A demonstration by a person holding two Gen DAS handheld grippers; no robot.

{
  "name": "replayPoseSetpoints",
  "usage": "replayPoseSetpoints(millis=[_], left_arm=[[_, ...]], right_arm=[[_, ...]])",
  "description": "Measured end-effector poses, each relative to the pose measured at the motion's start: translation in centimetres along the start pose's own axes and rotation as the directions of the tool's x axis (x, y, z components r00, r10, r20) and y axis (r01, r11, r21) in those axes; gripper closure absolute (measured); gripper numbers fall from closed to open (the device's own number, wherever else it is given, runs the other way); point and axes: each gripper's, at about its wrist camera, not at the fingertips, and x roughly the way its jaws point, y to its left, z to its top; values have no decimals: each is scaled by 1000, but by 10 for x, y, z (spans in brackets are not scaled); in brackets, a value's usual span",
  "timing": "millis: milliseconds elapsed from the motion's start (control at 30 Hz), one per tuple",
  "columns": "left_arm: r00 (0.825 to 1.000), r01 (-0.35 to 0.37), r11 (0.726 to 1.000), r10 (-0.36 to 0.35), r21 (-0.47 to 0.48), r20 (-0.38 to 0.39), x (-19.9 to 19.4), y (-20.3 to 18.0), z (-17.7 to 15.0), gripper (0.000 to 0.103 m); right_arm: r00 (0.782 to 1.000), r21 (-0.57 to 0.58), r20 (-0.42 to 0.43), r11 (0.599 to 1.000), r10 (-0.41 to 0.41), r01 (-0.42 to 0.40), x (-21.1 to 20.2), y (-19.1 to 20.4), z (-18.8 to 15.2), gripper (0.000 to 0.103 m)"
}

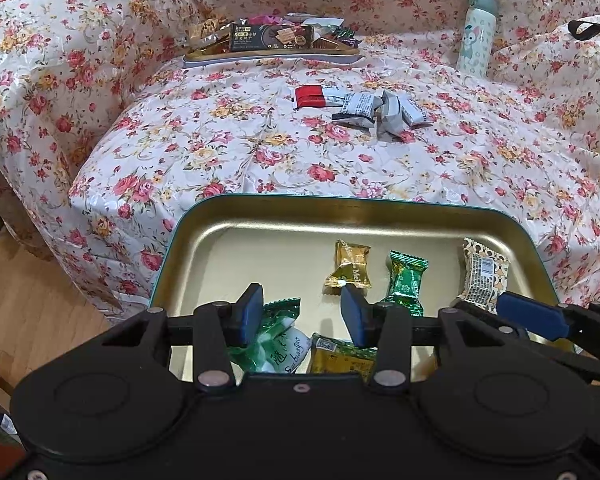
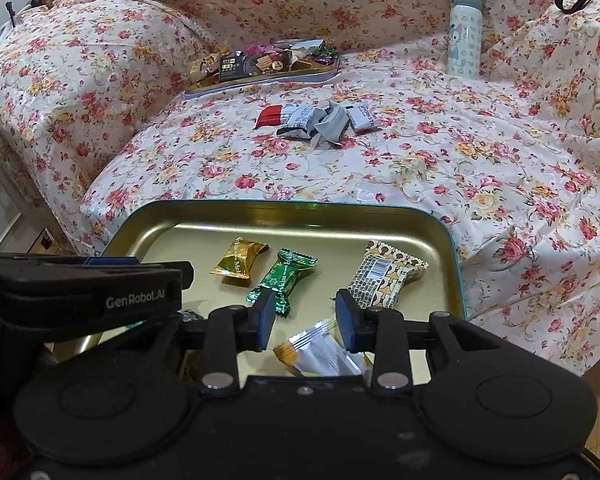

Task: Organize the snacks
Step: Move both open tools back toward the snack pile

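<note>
Both grippers hover over the gold tin tray [image 1: 204,216], our landmark, sitting on the floral cloth [image 1: 260,160]; sorting looks well along, with several sweets already inside; beyond the tray's far rim waits a loose cluster of grey-and-red wrappers [image 1: 364,108], and farther back a second tray [image 1: 272,54] heaped with snacks, a pale bottle [image 1: 476,36] off to its right; the left gripper [image 1: 300,312] hangs at the tray's near edge, jaws wide and holding nothing, a green-and-white packet [image 1: 280,332] beneath them; the right gripper [image 2: 304,320] likewise stands parted and empty above a silver-and-orange packet [image 2: 320,352]; next move, I'd judge, is a reach past the far rim for the loose wrappers; inside the tray the green candy [image 2: 282,280] runs its long axis from near-left to far-right; the gold candy [image 2: 238,262] beside it tilts similarly.
</note>
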Motion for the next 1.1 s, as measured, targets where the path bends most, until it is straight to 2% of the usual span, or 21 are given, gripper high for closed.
replayPoseSetpoints(millis=[700, 833, 1100], left_arm=[[1000, 8, 997, -8, 80, -1, -2, -7, -1, 51], [1000, 9, 995, -11, 104, 14, -4, -7, 3, 51], [1000, 18, 992, -17, 125, -14, 1, -1, 15, 51]], right_arm=[[1000, 13, 3, 1000, -21, 21, 1, -4, -1, 59], [999, 15, 14, 999, -40, 39, 0, -5, 1, 57], [999, 43, 12, 998, -41, 40, 2, -11, 11, 55]])
